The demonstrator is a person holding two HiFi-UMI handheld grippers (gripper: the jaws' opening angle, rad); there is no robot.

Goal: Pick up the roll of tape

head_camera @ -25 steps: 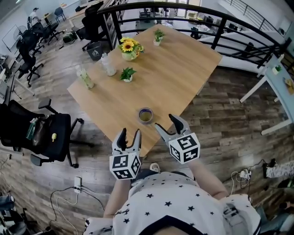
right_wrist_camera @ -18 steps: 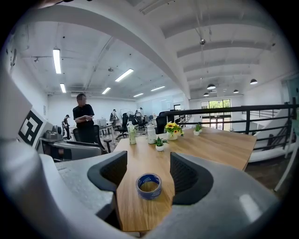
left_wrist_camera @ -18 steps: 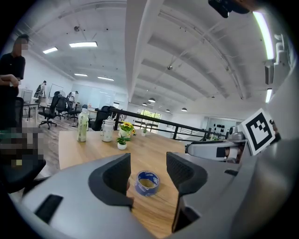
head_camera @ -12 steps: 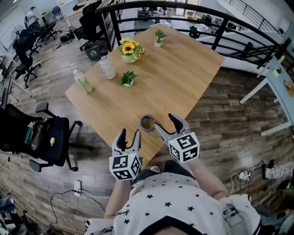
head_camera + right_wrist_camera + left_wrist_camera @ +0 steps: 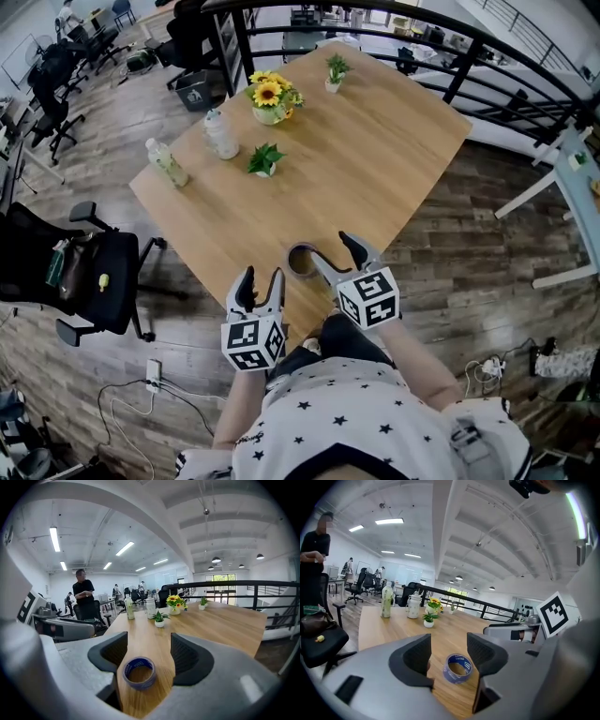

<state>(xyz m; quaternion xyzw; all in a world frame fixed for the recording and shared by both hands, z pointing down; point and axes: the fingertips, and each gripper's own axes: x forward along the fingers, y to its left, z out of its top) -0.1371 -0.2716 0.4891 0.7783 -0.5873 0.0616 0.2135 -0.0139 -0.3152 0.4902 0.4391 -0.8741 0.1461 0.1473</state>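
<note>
1. A blue roll of tape is seen lying flat on the wooden bench, close to the bench's 6 o'clock edge in the head view.
2. White print is carried on the roll's blue band, but it is too small to be read.
3. The right gripper is held at the roll's 3 o'clock side, with its fingers spread wide and nothing clamped.
4. In the right gripper view the roll is framed low between the two fingers, nearer the 9 o'clock one; contact cannot be judged.
5. The left gripper is held off the bench edge at the roll's 7 o'clock, its fingers parted and empty.
6. Through that gap the roll is seen ahead, apart from both fingers.
7. Black-and-white square markers are shown on each gripper's cube; no letters are borne.
8. Toward 11 o'clock on the bench stand a pot of sunflowers, a small potted plant, a white jar and a green-labelled bottle, whose label cannot be read.
</note>
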